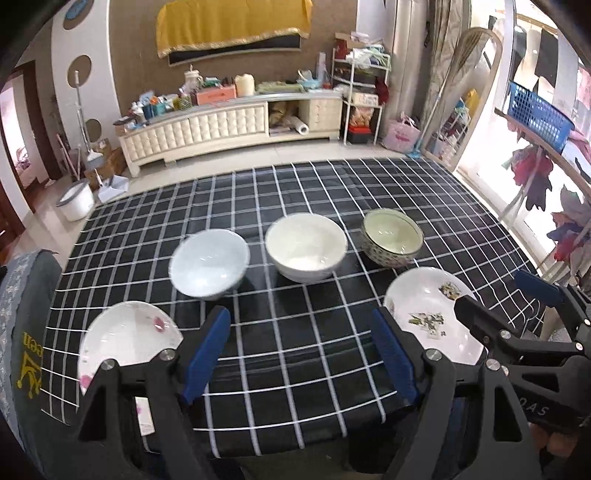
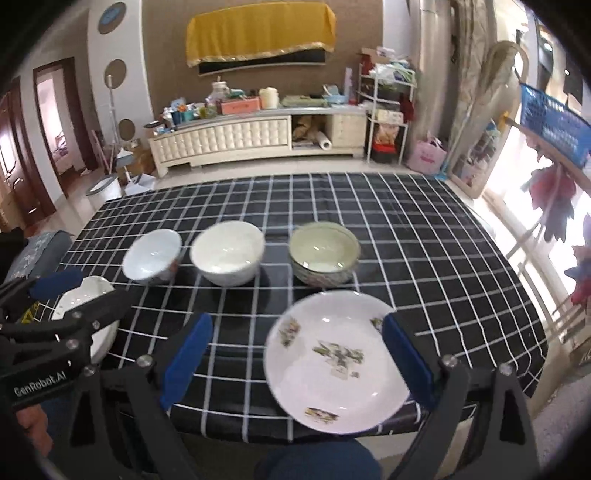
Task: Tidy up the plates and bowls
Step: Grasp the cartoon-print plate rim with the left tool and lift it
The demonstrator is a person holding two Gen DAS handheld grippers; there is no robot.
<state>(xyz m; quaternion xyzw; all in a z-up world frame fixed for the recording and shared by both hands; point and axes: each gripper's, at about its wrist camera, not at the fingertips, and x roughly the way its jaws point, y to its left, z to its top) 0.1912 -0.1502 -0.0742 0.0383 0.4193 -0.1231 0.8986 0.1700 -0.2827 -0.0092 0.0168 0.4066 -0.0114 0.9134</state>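
We are looking down along two hand-held grippers. The left hand-held gripper (image 1: 301, 354) is standing wide with nothing between its blue pads, hovering over the near edge of the counter (image 1: 295, 369). The right hand-held gripper (image 2: 299, 363) is also gaping wide; the bird-patterned plate (image 2: 334, 360) is lying between its pads in that view, but we cannot tell whether either pad is touching the rim.

The counter is wearing a black cloth crossed by white grid lines, draping over its near edge. Two plates are sitting along that near edge: the pink-flowered plate (image 1: 125, 339) toward the near left corner and the bird-patterned plate toward the near right corner. Behind them, three bowls are lining up in a row across the middle of the counter, well apart from each other: a pale blue bowl (image 1: 208, 262) on the left, a white bowl (image 1: 306, 248) in the centre, and a patterned bowl (image 1: 392, 237) with a greenish inside on the right.

Beyond the far edge, a pale tiled floor is stretching to a long cream cabinet (image 1: 229, 129) crowded with boxes and bottles. A yellow cloth (image 1: 232, 26) is hanging on the wall above it. A white shelf rack (image 1: 360, 92) is standing to the right, and a blue basket (image 1: 537, 114) is resting by the bright window.
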